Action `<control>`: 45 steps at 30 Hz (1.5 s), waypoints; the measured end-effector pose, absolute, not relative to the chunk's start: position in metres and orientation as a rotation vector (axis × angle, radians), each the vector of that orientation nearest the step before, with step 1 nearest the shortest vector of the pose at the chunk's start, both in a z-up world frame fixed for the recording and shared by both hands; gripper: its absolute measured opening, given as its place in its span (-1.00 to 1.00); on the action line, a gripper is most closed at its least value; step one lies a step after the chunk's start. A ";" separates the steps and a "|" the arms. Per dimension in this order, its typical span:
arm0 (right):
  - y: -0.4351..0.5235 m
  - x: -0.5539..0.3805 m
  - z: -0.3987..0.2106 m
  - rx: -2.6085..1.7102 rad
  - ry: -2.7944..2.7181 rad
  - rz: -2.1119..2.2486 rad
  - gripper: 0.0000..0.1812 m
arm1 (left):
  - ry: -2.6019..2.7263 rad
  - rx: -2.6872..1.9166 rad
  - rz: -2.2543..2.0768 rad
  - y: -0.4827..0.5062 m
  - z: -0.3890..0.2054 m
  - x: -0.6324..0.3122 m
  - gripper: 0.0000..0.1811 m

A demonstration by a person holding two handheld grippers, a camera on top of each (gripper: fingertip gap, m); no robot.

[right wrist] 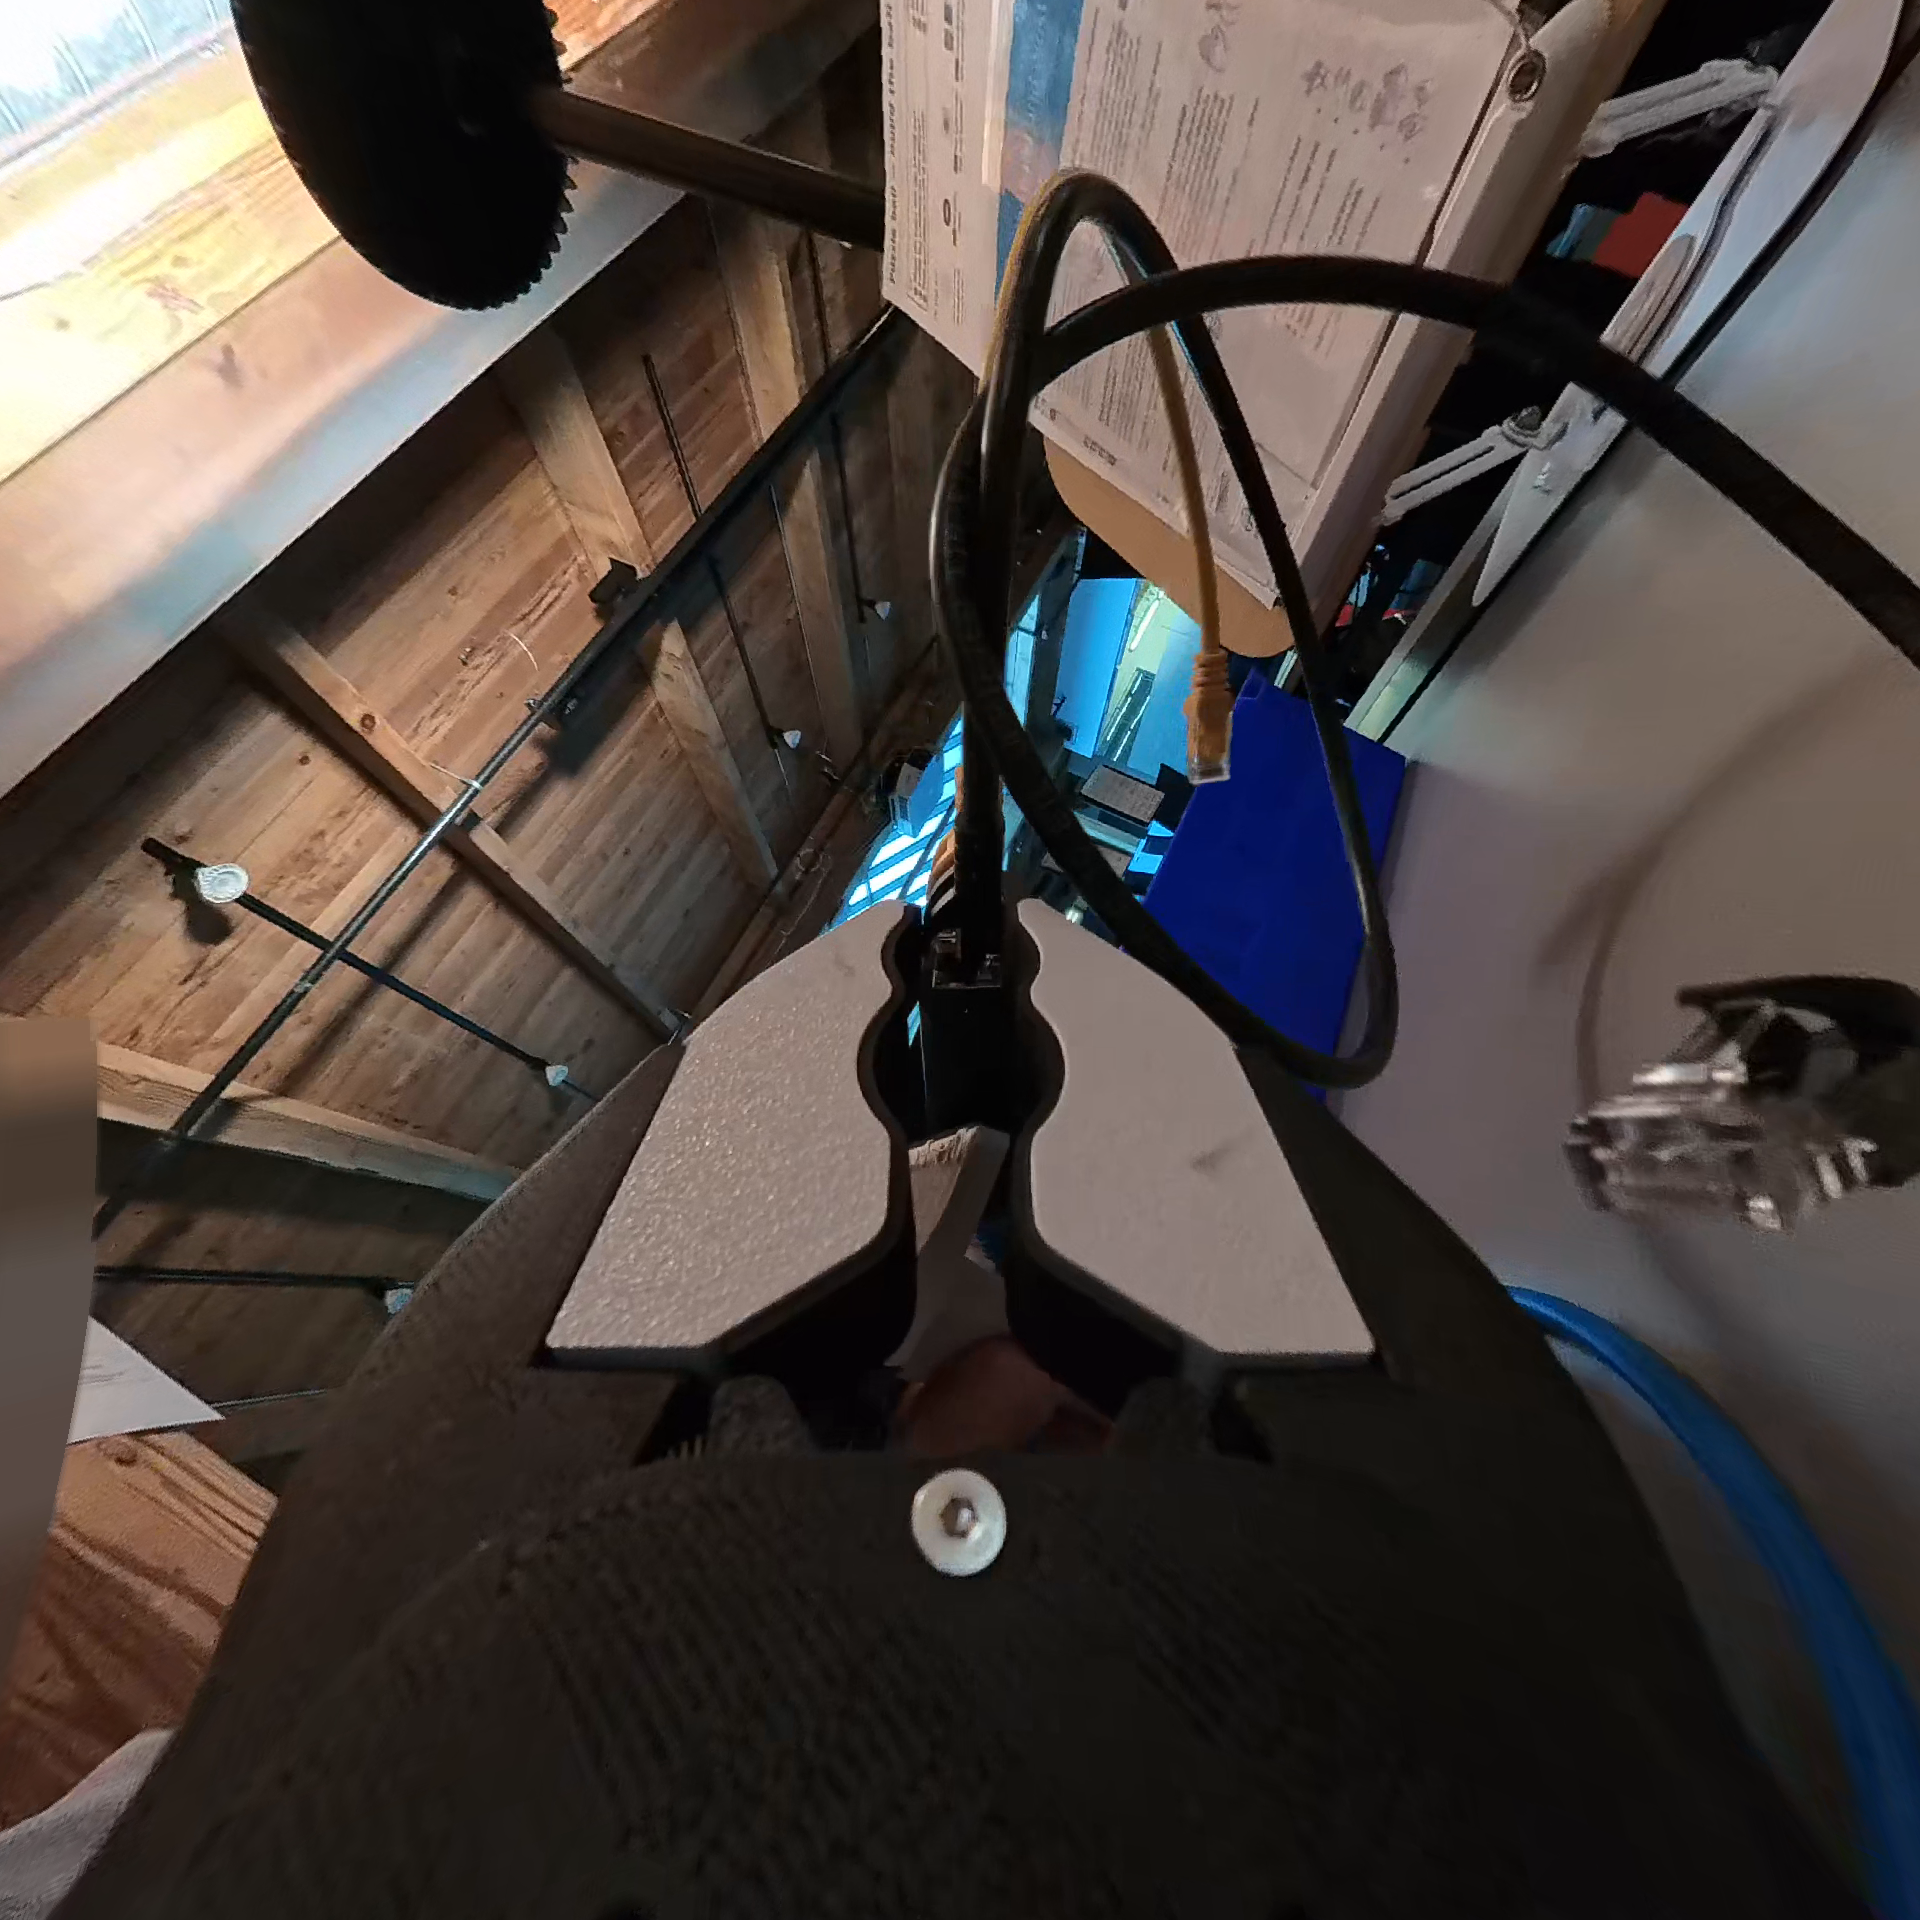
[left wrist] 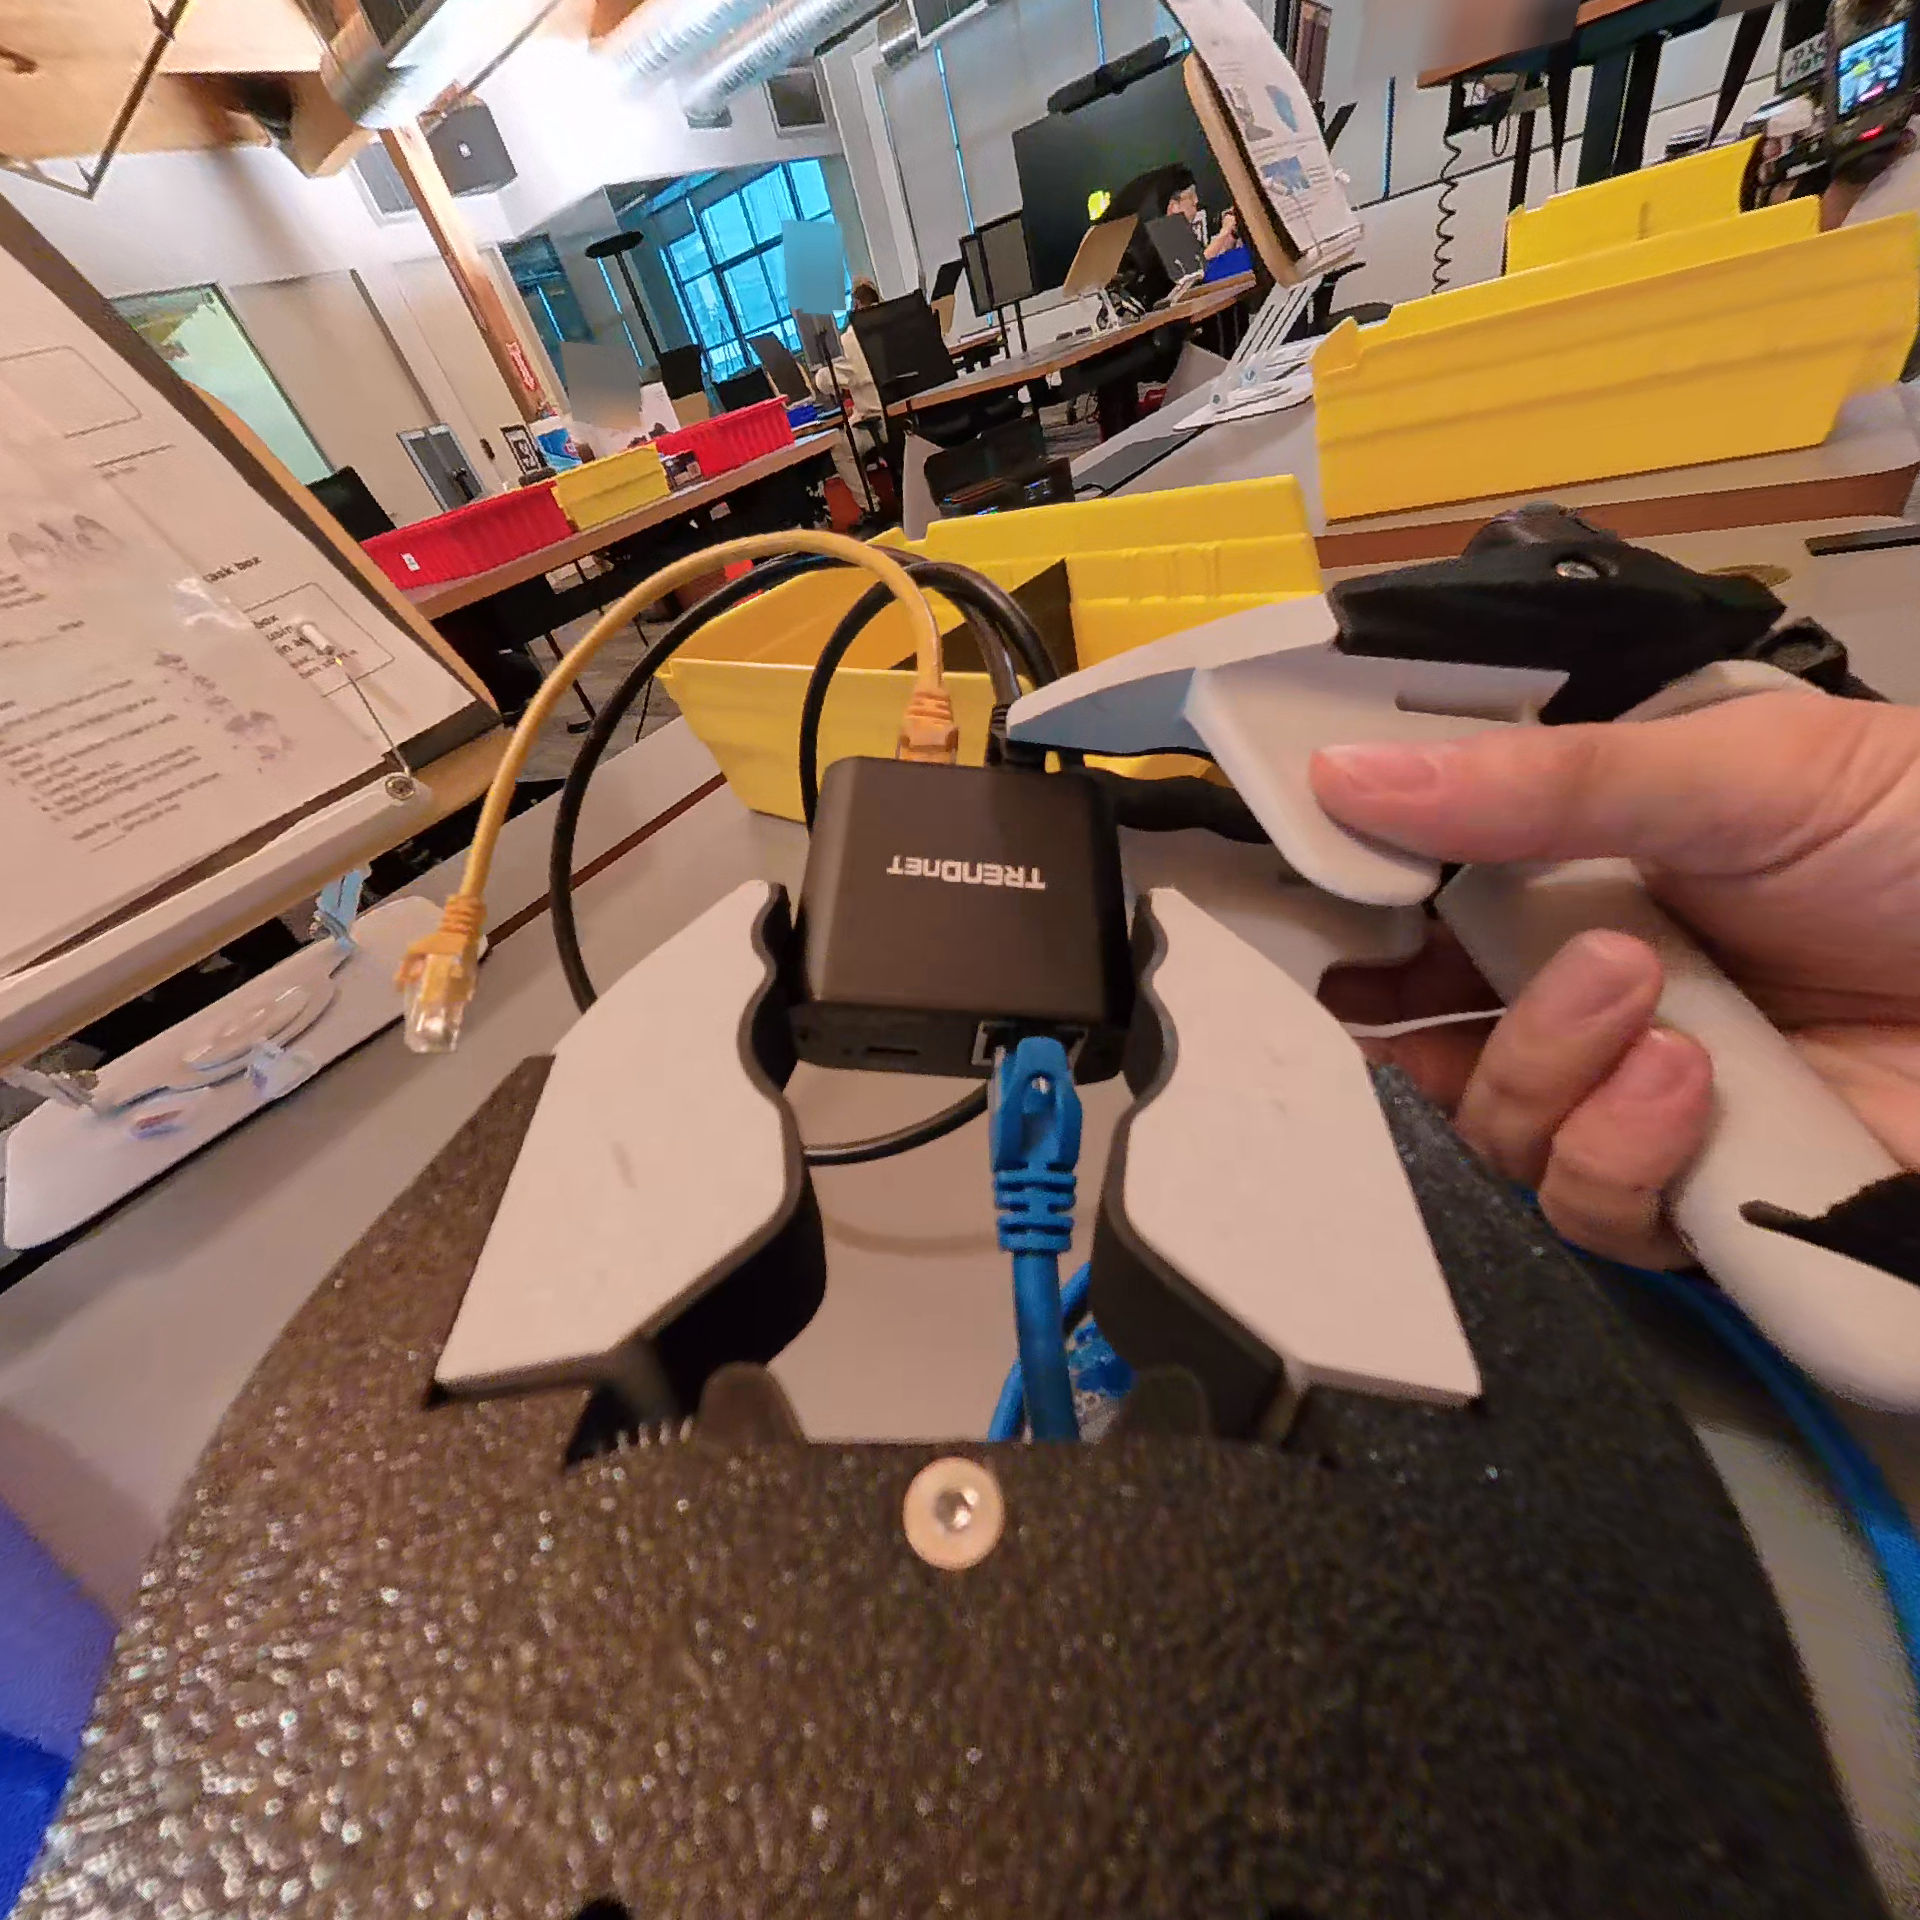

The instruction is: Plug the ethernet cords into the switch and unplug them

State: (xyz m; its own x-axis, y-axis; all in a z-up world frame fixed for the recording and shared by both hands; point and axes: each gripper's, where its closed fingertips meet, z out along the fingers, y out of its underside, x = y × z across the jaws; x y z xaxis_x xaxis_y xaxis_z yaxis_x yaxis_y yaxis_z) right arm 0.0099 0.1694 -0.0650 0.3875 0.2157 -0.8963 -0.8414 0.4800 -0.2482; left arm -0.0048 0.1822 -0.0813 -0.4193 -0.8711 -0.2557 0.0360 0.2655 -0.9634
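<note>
My left gripper [left wrist: 956, 935] is shut on the black switch [left wrist: 956, 914] and holds it just above the grey table [left wrist: 260, 1299]. A blue ethernet cord [left wrist: 1034, 1153] is plugged into the switch's near side. A yellow cord [left wrist: 925, 717] and a black cord [left wrist: 997, 623] are plugged into its far side. The yellow cord's other plug [left wrist: 436, 977] hangs free. My right gripper [left wrist: 1039, 717], held by a hand, reaches in from the right. In the right wrist view it [right wrist: 961, 925] is closed around the black cord's plug [right wrist: 971, 894] at the switch [right wrist: 961, 1049].
Yellow bins [left wrist: 1143, 582] stand behind the switch and at the right [left wrist: 1610, 395]. A tilted document stand [left wrist: 156, 623] is at the left. A loose clear plug [right wrist: 1735, 1122], a blue cable loop [right wrist: 1766, 1558] and a blue bin [right wrist: 1278, 883] show in the right wrist view. My two grippers' fingertips are within a few centimetres of each other.
</note>
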 end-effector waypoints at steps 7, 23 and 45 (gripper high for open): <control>0.181 0.010 -0.071 -0.884 0.933 0.756 -0.85 | 1.636 -0.822 -1.299 0.191 -0.086 -0.002 -0.33; 0.181 0.008 -0.067 -1.053 0.740 0.515 -0.85 | 1.577 -0.868 -1.414 0.189 -0.084 -0.002 -0.33; 0.182 0.005 -0.061 -1.049 0.712 0.616 -0.86 | 1.559 -0.789 -1.322 0.192 -0.077 -0.004 -0.33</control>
State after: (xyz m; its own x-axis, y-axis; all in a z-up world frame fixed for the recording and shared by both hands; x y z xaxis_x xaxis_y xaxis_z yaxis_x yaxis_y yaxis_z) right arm 0.0053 0.1819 -0.0611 0.6255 0.1158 -0.7716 -0.7470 0.3747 -0.5493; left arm -0.0044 0.1923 -0.0772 -0.3762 -0.8962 -0.2352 0.0857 0.2191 -0.9719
